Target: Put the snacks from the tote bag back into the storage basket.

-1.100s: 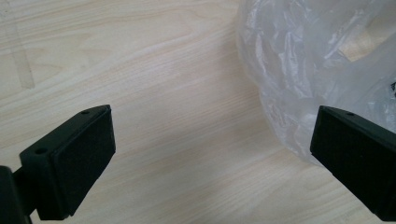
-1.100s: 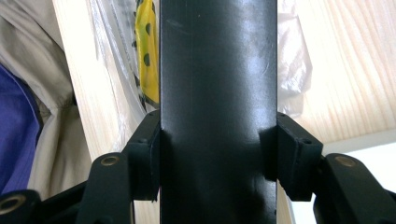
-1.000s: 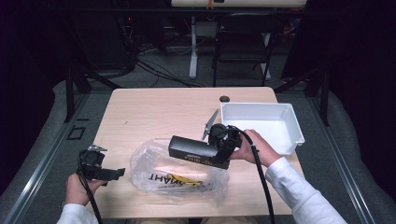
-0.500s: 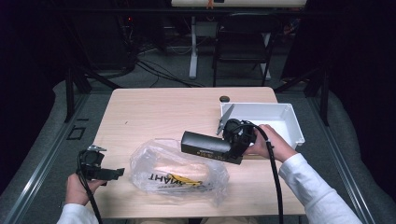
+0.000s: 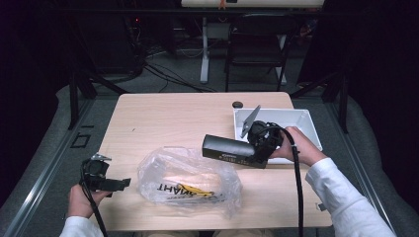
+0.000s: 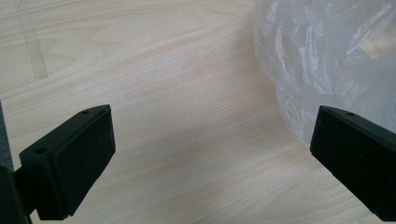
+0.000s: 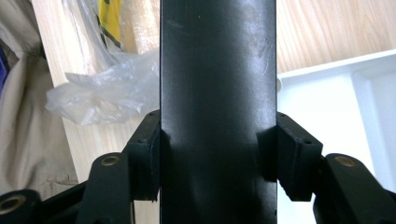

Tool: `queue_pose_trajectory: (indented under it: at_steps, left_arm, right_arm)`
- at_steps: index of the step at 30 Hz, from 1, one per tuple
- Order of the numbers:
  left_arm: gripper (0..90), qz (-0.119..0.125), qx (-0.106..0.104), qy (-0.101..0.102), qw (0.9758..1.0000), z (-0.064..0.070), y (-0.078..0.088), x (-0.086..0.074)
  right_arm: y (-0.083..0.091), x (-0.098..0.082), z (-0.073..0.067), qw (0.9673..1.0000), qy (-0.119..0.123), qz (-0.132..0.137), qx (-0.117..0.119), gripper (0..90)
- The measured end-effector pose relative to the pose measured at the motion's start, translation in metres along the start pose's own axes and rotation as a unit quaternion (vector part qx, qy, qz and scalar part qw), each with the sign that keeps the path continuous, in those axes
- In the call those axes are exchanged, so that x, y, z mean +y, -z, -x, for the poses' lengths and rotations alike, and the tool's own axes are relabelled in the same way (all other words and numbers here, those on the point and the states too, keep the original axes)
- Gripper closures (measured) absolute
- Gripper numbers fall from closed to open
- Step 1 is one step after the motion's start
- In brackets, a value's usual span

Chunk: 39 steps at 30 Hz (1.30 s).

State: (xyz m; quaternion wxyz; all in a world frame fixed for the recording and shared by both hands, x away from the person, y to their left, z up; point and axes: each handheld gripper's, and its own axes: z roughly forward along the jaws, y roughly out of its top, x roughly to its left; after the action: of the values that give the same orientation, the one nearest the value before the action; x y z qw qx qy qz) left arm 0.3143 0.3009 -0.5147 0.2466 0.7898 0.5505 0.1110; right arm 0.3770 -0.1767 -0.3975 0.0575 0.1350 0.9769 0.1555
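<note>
Black box (image 5: 230, 148) held level, long axis pointing left over the plastic bag (image 5: 190, 185), clamped at one end between right gripper (image 7: 217, 154) jaws; left gripper (image 6: 210, 158) jaws apart.

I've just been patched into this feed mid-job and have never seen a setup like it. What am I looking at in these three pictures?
There is no robot here: a person sits at a wooden table with a hand-held two-jaw gripper in each hand. The high view looks down from above; the other two cameras ride on the grippers and look along their jaws. The right gripper is clamped on a long black box, carried above the table beside a white tray. The left gripper is open and holds nothing, beside a crumpled clear plastic bag with something yellow inside. A small dark round thing lies near the tray.
</note>
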Motion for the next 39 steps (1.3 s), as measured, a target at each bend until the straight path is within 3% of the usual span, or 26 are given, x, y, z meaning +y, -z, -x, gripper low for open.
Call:
queue_pose_trajectory:
  at_steps: [7,33,39]
  left_arm:
    - [0.0,0.001,0.000,0.001,1.0000,0.000,0.000,-0.001]
    - [0.0,-0.002,0.001,0.003,1.0000,0.001,-0.001,-0.001]
    - [0.0,-0.003,0.002,0.001,1.0000,0.001,-0.002,-0.001]
  right_arm:
    - [0.006,-0.013,0.011,1.0000,0.000,0.005,-0.007,42.8]
    - [0.022,-0.072,0.059,0.9988,-0.033,0.007,-0.035,42.8]
    - [0.020,-0.087,0.070,0.9980,-0.048,0.019,-0.036,42.8]
